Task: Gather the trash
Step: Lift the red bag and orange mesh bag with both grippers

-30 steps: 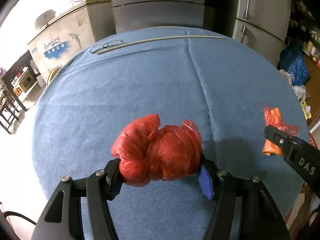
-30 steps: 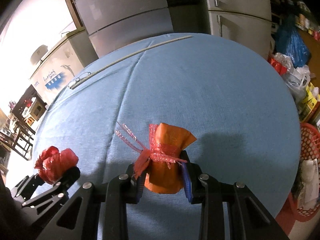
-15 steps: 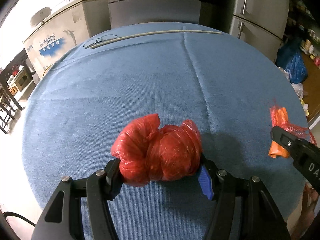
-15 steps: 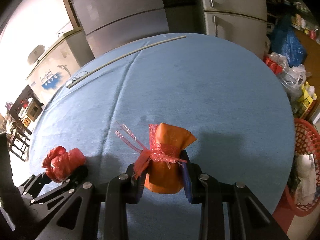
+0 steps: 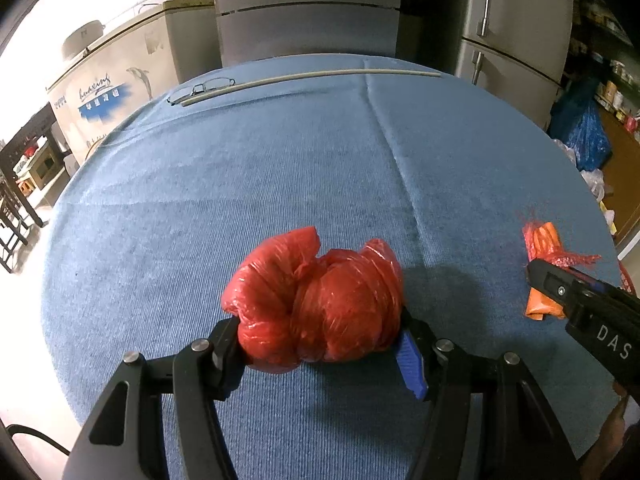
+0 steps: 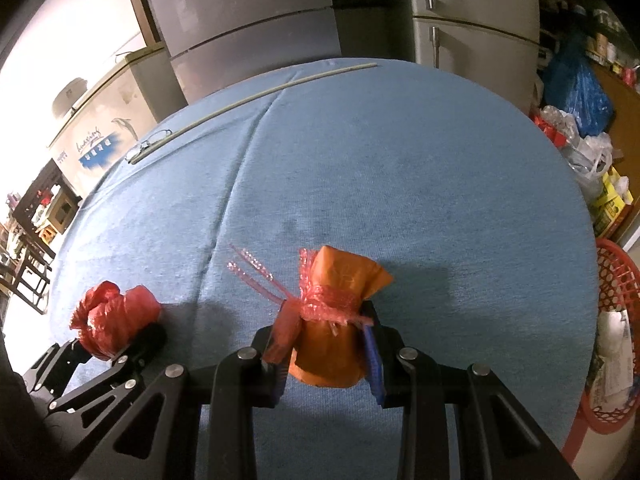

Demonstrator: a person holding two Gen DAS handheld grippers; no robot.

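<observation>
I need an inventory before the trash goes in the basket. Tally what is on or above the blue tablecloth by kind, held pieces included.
Red crumpled plastic bag, held in the left gripper: 1
Orange packet tied with red netting, held in the right gripper: 1
Eyeglasses: 1
Long thin pale rod: 1
Total: 4

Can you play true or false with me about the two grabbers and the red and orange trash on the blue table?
1. The left gripper is squeezing a crumpled red plastic bag. True.
2. The right gripper is empty. False: it is shut on an orange wrapper tied with red netting.
3. A pair of glasses lies at the table's far edge beside a long thin stick. True.
4. The red basket stands on the blue tablecloth. False: it sits off the table, beyond its right edge.
</observation>
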